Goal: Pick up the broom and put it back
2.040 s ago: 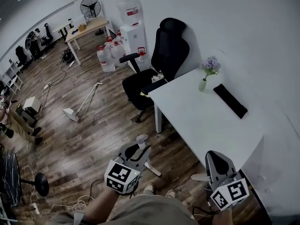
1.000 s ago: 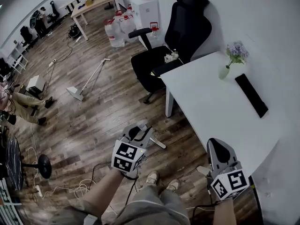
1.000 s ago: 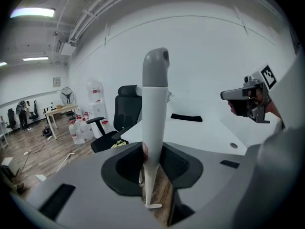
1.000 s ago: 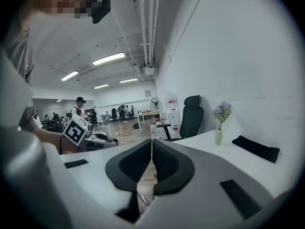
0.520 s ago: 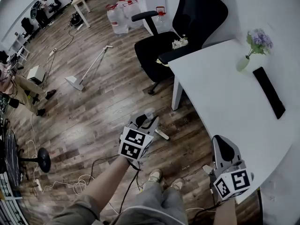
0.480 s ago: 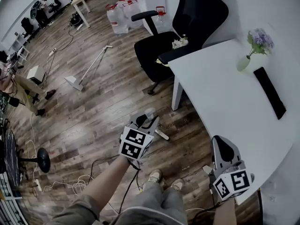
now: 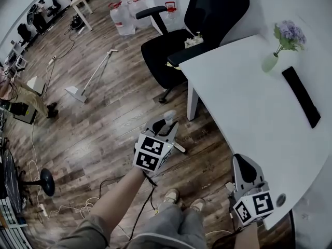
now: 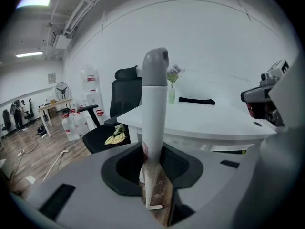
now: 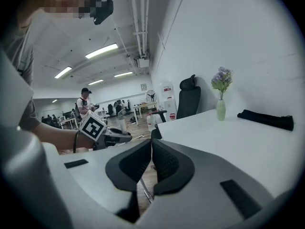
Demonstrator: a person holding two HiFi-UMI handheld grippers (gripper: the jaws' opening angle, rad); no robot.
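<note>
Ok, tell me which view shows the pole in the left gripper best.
The left gripper view: the white pole fills the middle, clamped between the jaws, its grey cap clear. The head view shows only the cap and the lower end; the right gripper view shows it small.

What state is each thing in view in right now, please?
Left gripper: shut on the broom.
Broom: held roughly upright, handle between the jaws.
Right gripper: shut, empty.
Mop: lying flat on the floor.
Vase: upright on the table, flowers in it.
Black pouch: lying flat on the table.
Chair: nobody seated.
</note>
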